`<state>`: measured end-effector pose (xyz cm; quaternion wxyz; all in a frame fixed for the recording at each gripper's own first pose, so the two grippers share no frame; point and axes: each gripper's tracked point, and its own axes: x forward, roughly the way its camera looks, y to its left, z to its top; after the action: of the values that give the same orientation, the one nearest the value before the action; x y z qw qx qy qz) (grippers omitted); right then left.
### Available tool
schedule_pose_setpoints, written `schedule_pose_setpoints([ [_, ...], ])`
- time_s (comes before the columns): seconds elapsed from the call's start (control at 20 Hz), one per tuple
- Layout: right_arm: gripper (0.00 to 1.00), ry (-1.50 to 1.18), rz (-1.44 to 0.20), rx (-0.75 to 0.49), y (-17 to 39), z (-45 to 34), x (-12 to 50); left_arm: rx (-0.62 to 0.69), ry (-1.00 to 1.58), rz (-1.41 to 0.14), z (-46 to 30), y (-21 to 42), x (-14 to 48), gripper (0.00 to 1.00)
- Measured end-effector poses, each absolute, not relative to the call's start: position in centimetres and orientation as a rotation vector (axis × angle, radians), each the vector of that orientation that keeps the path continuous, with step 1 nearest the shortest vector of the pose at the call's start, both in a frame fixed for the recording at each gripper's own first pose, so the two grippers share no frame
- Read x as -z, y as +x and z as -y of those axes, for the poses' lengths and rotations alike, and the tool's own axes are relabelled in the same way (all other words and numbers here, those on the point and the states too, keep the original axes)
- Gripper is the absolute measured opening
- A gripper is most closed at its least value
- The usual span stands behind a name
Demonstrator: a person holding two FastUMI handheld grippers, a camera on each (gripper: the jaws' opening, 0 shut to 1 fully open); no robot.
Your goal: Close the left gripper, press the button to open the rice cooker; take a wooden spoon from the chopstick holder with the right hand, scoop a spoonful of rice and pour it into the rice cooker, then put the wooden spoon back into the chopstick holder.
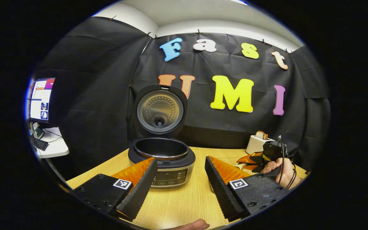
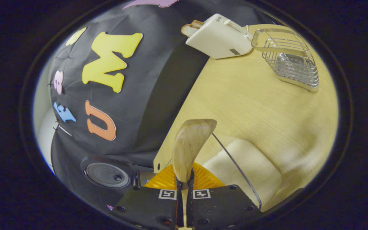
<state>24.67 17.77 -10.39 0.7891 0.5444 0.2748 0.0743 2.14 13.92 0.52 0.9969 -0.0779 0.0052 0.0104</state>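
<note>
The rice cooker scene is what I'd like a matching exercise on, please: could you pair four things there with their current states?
Things:
1. rice cooker
2. wooden spoon
3. toaster
4. chopstick holder

States:
A. has a slice of bread sticking out
B. wire basket with no spoon in it
C. lid raised, pot open
D. clamped in the right hand-held gripper

Pairs: 1-C, 2-D, 3-A, 4-B

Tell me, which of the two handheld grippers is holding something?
The right gripper: its fingers are shut on the wooden spoon. The left gripper is open and holds nothing.
</note>
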Motion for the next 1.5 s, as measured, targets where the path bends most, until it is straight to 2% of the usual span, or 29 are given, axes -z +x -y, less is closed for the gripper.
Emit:
schedule_pose_setpoints([
  [0.35,0.04,1.243,-0.521,-0.213,23.5,-16.7,5.0,-0.041,-0.151,-0.032,-14.7,1.9,-0.3,0.95],
  [0.6,0.04,1.32,-0.497,-0.272,23.1,-16.9,0.7,-0.091,-0.102,0.008,-16.8,0.7,-1.4,0.95],
  [1.0,0.04,1.355,-0.496,-0.362,24.2,-21.6,-4.3,-0.182,-0.03,0.015,-21.6,-1.8,-2.0,0.95],
  [1.3,0.04,1.209,-0.526,-0.38,26.5,-28.1,-6.1,-0.193,-0.07,0.016,-24.2,-2.6,-1.8,0.95],
  [1.5,0.04,1.06,-0.546,-0.396,27.7,-33.4,-6.2,-0.207,-0.111,-0.036,-25.7,-2.0,0.1,0.95],
])
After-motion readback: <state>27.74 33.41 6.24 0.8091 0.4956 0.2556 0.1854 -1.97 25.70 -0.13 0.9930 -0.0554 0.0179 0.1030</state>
